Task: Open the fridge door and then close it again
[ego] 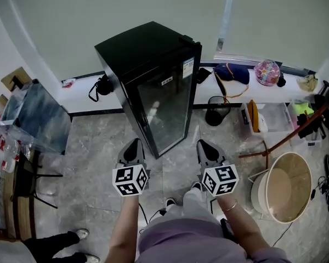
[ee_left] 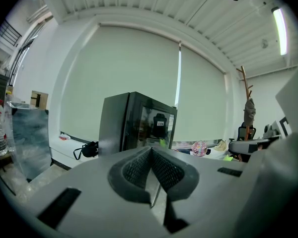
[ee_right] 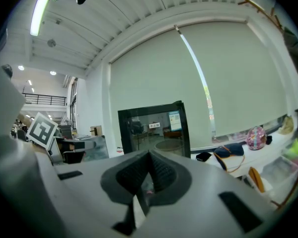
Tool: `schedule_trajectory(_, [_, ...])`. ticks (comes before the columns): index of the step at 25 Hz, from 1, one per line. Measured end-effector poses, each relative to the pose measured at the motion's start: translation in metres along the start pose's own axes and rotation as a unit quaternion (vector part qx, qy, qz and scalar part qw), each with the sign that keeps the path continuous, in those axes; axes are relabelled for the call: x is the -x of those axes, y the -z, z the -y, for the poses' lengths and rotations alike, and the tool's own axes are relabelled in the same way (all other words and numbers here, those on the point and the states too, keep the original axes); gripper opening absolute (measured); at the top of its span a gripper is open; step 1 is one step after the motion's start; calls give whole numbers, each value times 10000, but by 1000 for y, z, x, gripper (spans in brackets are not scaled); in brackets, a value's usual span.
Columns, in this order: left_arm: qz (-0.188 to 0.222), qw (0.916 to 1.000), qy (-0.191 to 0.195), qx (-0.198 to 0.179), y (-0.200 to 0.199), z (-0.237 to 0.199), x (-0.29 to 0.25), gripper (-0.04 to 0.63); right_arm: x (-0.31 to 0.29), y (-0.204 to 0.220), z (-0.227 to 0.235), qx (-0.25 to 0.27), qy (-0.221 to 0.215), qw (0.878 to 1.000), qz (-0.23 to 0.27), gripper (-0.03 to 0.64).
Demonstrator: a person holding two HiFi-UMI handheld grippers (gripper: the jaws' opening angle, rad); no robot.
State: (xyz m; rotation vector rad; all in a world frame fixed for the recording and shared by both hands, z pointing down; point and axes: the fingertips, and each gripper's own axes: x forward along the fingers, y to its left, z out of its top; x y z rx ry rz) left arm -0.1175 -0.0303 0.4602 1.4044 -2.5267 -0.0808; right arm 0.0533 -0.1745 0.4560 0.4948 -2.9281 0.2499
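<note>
A black fridge with a glass door stands on the floor against the window wall, its door shut. Both grippers hover in front of it, apart from it. My left gripper is shut with nothing between its pads, a little left of the door's front. My right gripper is shut and empty too, to the right of the door. In the left gripper view the fridge sits ahead behind the closed pads. The right gripper view shows the door face on above the closed pads.
A low white ledge runs along the wall with a camera, a dark bag and a patterned ball. A black bin stands right of the fridge. A round tub is at the right, a table with bottles at the left.
</note>
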Motion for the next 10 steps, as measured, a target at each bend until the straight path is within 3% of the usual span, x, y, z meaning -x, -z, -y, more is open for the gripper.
schedule_trajectory(10, [-1, 10000, 49, 47, 0, -1, -4, 5, -5, -2, 2, 41, 55, 10000, -18, 3])
